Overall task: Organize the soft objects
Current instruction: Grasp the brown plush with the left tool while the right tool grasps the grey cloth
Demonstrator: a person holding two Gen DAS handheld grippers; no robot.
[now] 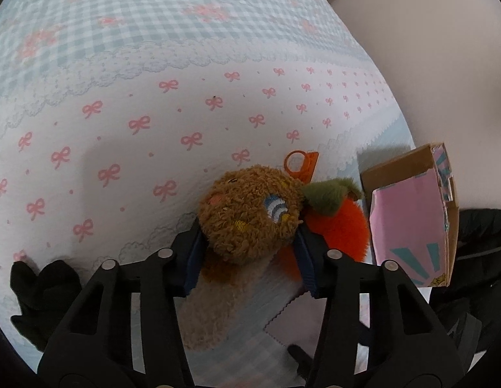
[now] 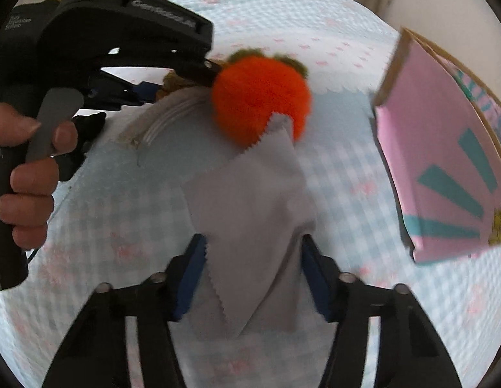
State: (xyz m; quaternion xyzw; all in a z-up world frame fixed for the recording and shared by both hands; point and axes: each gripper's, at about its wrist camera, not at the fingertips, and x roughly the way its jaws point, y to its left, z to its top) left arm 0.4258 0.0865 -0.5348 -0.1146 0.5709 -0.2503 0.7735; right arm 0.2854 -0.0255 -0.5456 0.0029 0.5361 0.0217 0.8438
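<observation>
A: Two grippers were down over the bed at once. Starting at the left of the left wrist view, a black object (image 1: pixel 45 291) lay near the bed's near edge; what it was could not be told. Then came the left gripper (image 1: pixel 247 252), its blue pads pressed into both flanks of the brown plush toy (image 1: pixel 249 208).

B: So that one was gripped?

A: It looked so; the curly pile bulged between the narrowed jaws. Touching the plush on its right lay the orange plush fruit (image 1: pixel 342 226) with a green leaf, an orange plastic clip (image 1: pixel 299 165) just behind, and the pink cardboard box (image 1: pixel 412 220) stood at the bed's right edge.

B: And the right gripper (image 2: pixel 253 278)?

A: Its jaws stood on either side of the grey cloth (image 2: pixel 250 210), which lay crumpled on the bedspread (image 2: pixel 347 177) in front of the fruit. They were part closed, but the blurred picture did not show the pads pressing.

B: How would these things handle?

A: Probably light and squashy. The plush should take a firm pinch across its round body; the cloth was limp and thin, so a raised fold would be the best hold, or it might slip free.
</observation>
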